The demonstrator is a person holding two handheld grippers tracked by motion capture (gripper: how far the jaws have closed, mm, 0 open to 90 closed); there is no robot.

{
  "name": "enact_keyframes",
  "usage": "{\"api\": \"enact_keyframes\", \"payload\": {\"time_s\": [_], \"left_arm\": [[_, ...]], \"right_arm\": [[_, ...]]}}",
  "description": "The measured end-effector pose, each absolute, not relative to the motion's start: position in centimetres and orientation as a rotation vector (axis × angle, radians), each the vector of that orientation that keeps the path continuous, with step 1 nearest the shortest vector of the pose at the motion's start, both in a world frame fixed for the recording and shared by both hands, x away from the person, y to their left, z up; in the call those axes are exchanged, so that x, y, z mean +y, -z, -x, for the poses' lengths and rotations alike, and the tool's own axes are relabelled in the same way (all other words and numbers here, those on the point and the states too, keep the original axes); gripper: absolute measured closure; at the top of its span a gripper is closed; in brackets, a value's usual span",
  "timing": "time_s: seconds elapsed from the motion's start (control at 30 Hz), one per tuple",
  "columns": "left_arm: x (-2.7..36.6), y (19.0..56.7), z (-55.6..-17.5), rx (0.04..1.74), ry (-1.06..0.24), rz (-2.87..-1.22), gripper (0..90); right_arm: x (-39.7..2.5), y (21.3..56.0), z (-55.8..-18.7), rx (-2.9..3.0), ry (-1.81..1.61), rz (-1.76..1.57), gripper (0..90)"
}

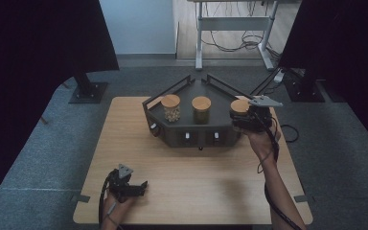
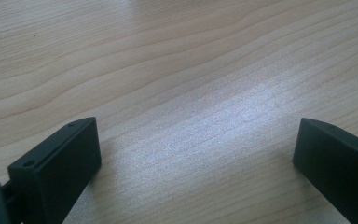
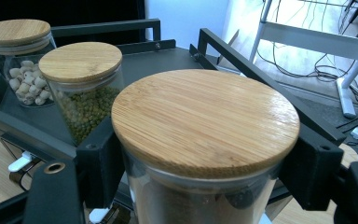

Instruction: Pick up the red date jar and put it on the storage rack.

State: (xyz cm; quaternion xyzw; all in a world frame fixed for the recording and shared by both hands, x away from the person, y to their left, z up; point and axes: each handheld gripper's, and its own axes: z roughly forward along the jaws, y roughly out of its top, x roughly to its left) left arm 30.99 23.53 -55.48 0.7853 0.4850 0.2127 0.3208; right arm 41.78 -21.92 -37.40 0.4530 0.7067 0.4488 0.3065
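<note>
My right gripper (image 1: 246,119) clamps the nearest bamboo-lidded jar (image 3: 205,140) below its lid, probably for lifting it. My left gripper (image 1: 133,188) rests spread apart on the table (image 2: 177,84).

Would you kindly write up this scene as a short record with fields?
Surface: wooden table
Rack: dark tray with three lidded jars
Left jar: pale round pieces
Middle jar: green grains
Right jar: between the right gripper jaws, contents unclear
Left gripper: open, low over bare table
</note>
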Motion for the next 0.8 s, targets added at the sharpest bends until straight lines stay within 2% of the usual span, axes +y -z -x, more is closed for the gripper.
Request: {"api": "enact_keyframes", "payload": {"time_s": [0.8], "left_arm": [[23.5,55.5,-31.0,1.275,-0.558,-2.064,0.5]], "right_arm": [[-21.0,37.8,-43.8,1.864,-1.197,-1.204,24.9]]}}
